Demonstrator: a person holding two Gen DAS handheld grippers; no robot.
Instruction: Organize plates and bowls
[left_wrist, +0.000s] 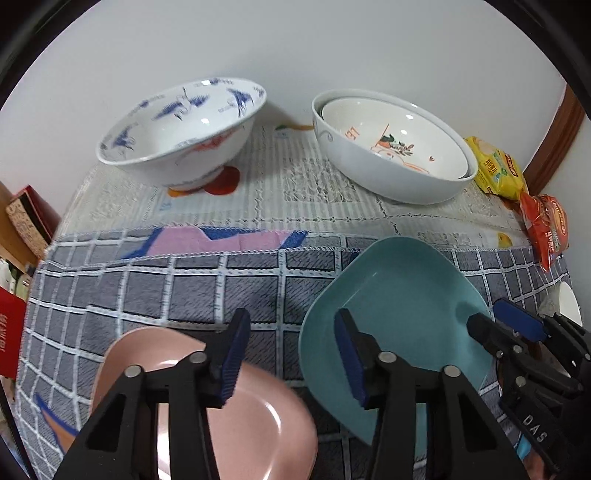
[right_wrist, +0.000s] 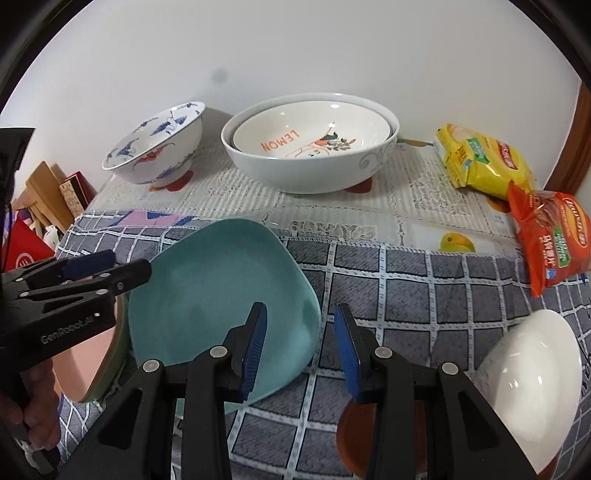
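Bright, even indoor light, soft shadows, glossy highlights, heavy fisheye edge warping.

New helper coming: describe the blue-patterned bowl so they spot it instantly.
Start at the white wall behind the table. Left of the nested white bowls stands a footed white porcelain bowl; it alone carries blue painted motifs inside and red ones outside.

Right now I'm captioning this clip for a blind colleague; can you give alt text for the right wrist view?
The open right gripper hovers over a checked cloth beside a teal plate. Behind stand a blue-patterned bowl and two nested bowls; snack packets lie right.
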